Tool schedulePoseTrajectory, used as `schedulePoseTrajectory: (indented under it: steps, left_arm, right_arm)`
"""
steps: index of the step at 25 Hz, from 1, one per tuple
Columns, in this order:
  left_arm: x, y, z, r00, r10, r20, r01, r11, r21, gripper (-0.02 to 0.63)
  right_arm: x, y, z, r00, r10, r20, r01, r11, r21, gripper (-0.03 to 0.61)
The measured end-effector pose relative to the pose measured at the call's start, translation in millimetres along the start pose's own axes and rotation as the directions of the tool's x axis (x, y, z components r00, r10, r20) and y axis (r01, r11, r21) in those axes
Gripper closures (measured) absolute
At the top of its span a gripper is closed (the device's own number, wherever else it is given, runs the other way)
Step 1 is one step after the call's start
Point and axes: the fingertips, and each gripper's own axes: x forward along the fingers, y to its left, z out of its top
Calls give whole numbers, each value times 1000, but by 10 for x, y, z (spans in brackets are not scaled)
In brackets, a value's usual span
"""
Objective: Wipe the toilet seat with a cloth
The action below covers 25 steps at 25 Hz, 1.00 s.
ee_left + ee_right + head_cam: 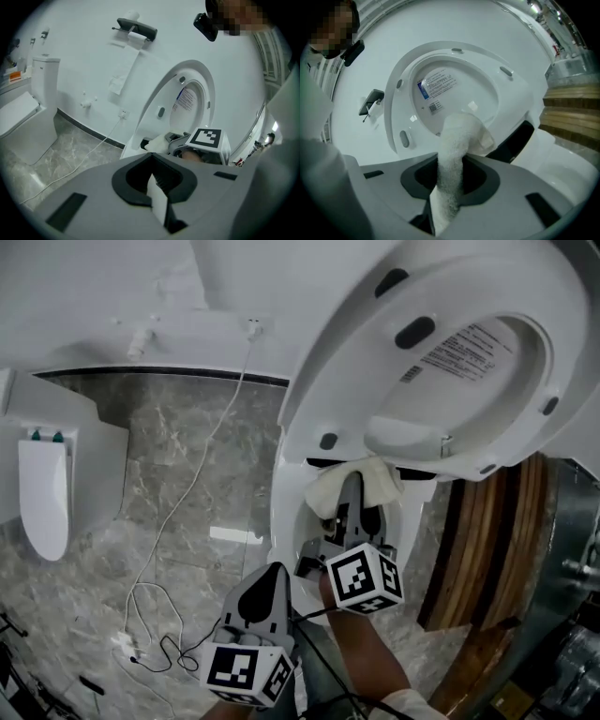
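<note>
The white toilet seat [356, 362] stands raised together with its lid, its underside and dark bumpers facing me. At its base by the hinge is a white cloth [328, 488], and my right gripper [354, 493] is shut on it above the bowl rim [281, 521]. In the right gripper view the cloth [457, 140] runs up from between the jaws to the lower edge of the seat [393, 112]. My left gripper [272, 573] hangs shut and empty, lower left of the bowl. From the left gripper view, the seat [161, 112] and cloth [157, 143] lie ahead.
A second white toilet [47, 493] stands at the left on the marble floor. A white cable [178, 521] runs from a wall socket [254, 329] to a plug [127, 645] on the floor. A wooden panel [487, 549] stands to the right. A paper holder [137, 29] hangs on the wall.
</note>
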Motion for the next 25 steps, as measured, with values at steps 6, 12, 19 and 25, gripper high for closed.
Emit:
schedulePoseTrajectory:
  steps: [6, 12, 19, 25]
  left_arm:
    - [-277, 1, 362, 997, 36, 64, -35, 999, -15, 604]
    - [-488, -131, 725, 992, 36, 119, -34, 999, -20, 604]
    - [-447, -350, 1059, 988, -11, 156, 13, 1000, -8, 604]
    - [-358, -480, 1301, 985, -42, 169, 42, 999, 5, 604]
  right_arm:
    - [-20, 522, 74, 997, 64, -47, -68, 995, -76, 482]
    - [-6, 894, 196, 991, 34, -133, -75, 946, -314, 482]
    - [4, 1056, 344, 982, 7, -189, -109, 839, -533, 482]
    - [38, 1265, 475, 979, 26, -204, -142, 800, -583, 482]
